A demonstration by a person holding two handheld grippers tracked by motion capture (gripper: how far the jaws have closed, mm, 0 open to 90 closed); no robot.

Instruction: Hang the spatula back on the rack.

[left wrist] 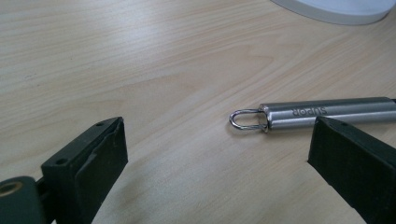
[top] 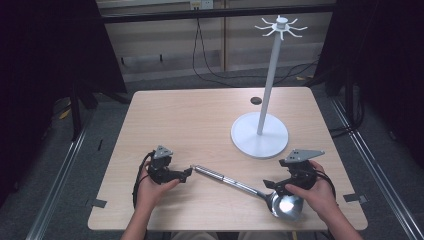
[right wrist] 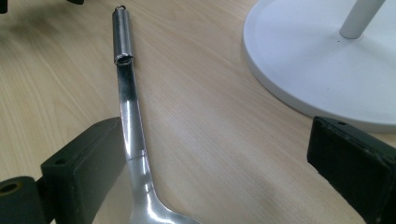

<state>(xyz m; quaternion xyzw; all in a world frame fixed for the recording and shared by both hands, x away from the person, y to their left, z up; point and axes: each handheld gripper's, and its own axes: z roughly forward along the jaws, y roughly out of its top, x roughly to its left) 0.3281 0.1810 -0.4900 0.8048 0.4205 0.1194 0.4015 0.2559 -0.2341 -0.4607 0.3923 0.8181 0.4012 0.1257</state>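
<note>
Ladle of polished steel lies flat on the light wooden desk, near the six o'clock edge in the high view. Its bowl sits toward five o'clock, and its round handle runs up toward ten o'clock, ending in a small wire hanging loop.

The left tool rests low on the desk at about seven o'clock, held in the person's left hand. Its jaws are spread wide and released, with nothing between them. In the left gripper view the loop end of the handle lies just ahead of the tool, nearer the right-hand jaw, whose tip hides part of the handle; I cannot tell whether they touch.

The right tool sits at about five o'clock in the person's right hand, just beside the ladle's bowl. It too is released, jaws well apart. In the right gripper view the thin neck of the ladle passes between the jaws, close against the left-hand one, while the other stands clear of it.

A white stand with a round flat base rests on the desk toward three o'clock, near the right tool. Its slim upright pole carries a ring of small hooks at the top. A small dark disc lies on the desk toward twelve o'clock, behind the stand
</note>
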